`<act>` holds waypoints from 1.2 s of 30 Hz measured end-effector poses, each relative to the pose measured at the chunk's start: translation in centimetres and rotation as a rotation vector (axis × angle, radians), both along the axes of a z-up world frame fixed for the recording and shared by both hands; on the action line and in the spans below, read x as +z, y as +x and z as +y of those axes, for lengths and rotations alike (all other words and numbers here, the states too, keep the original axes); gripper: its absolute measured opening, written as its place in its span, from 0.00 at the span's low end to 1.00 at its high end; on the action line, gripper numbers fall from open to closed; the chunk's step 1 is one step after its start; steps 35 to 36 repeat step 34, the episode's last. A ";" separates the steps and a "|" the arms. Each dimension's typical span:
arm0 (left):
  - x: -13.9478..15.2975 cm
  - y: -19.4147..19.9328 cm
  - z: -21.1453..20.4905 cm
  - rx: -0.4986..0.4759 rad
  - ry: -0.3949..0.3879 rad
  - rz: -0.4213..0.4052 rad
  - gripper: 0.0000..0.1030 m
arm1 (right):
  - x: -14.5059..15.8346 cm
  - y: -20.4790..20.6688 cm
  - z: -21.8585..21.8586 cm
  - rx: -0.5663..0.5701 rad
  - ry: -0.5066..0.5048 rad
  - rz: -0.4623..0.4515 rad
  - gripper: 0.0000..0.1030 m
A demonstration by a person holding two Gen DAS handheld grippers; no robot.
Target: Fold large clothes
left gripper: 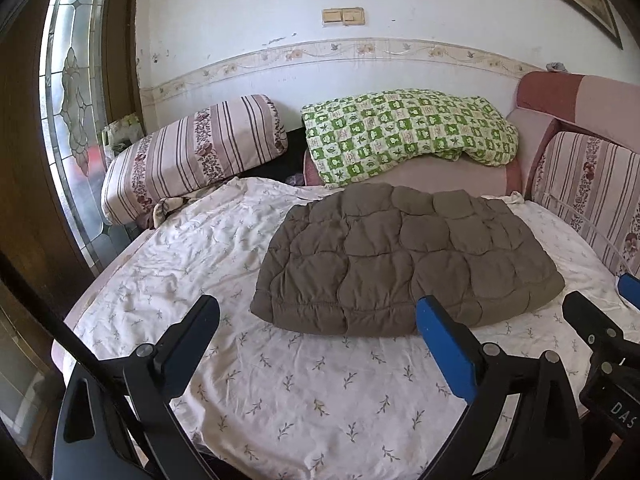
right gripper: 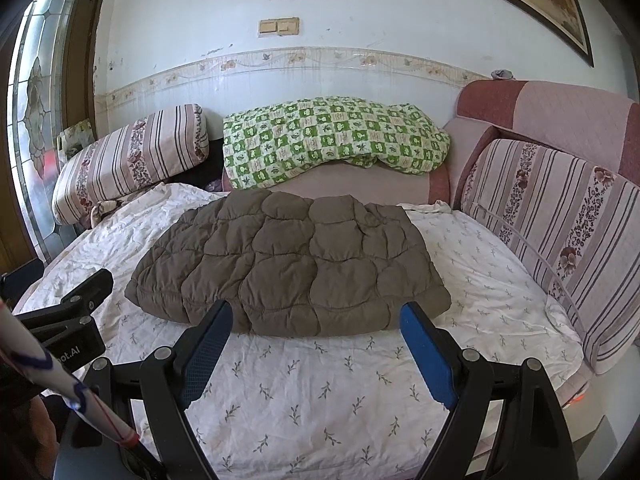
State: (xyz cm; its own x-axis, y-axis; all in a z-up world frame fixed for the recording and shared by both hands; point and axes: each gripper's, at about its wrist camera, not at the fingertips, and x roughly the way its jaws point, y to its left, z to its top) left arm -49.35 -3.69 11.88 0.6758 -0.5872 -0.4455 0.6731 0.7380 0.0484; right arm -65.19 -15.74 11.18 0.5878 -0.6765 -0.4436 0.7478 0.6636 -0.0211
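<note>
Brown quilted padding identifies the garment: a puffy jacket (right gripper: pixel 288 264) lies in a compact, already doubled bundle at the middle of the bed (right gripper: pixel 320 392), on a white sheet printed with small sprigs. Its stitched hem edge faces the cameras, and its far edge lies close to the pink sofa back (right gripper: pixel 560 108). Both tools hang above the near part of the sheet, clear of the fabric. The left hand-held gripper (left gripper: pixel 318 336) is released, with its jaws spread wide and nothing between them; the right hand-held gripper (right gripper: pixel 316 340) is likewise released and empty. Judging from the tidy outline, the fold appears nearly complete, so the step in hand is probably a final fold or a squaring-up. For a clean result, bring each tool down on one near corner of the hem, pinch all layers together, and lift both corners evenly, because thick padding tends to spring open and slide. A striped pillow (left gripper: pixel 192 152) and a green checked quilt (left gripper: pixel 408 132) lie beyond, well apart from the work area.
</note>
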 end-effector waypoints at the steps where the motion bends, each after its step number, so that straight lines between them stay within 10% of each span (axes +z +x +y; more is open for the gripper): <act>1: 0.0 0.0 0.0 -0.001 -0.001 0.005 0.95 | 0.0 -0.1 0.0 0.001 0.001 0.001 0.87; 36: -1.1 2.0 0.5 -0.001 0.037 0.105 0.95 | -1.0 -0.2 -0.7 0.014 0.021 0.015 0.87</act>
